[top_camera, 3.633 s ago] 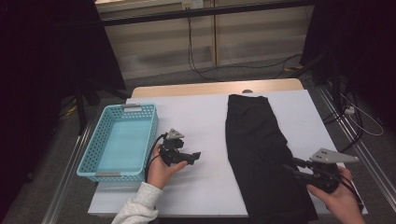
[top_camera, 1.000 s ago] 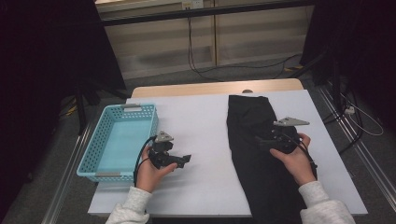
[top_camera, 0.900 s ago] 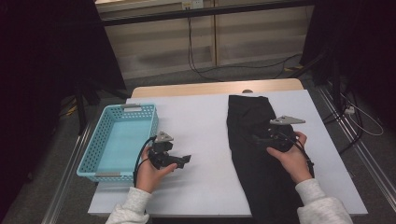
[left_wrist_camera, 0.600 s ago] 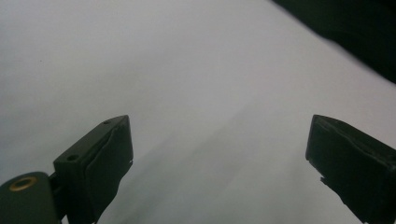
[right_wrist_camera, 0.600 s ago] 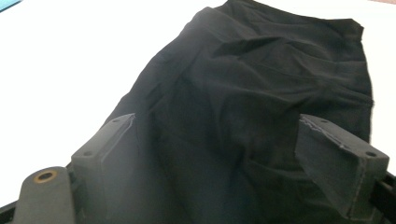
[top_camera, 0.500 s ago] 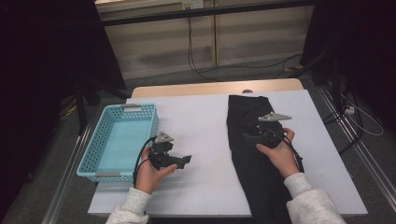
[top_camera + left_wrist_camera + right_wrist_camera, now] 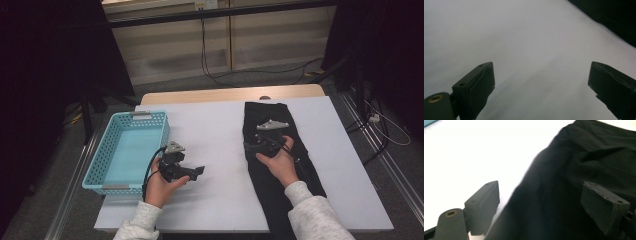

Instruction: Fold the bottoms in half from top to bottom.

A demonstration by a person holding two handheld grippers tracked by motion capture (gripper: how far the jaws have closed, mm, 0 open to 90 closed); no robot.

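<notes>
The right hand-held gripper (image 7: 248, 146) hovers open over the black garment's (image 7: 272, 172) edge; the left hand-held gripper (image 7: 200, 170) rests open on the surface (image 7: 215, 130).

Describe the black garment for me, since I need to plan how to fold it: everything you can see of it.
The long black cloth garment lies flat on the white table, on its right half, stretched from the far edge toward the person. It looks like soft matte fabric, narrow at the far end, wider nearer, with shallow wrinkles. The right gripper sits over its left edge, fingers open either side of that edge, not pinching. The right hand lies over it. The near end is hidden by the sleeve.
</notes>
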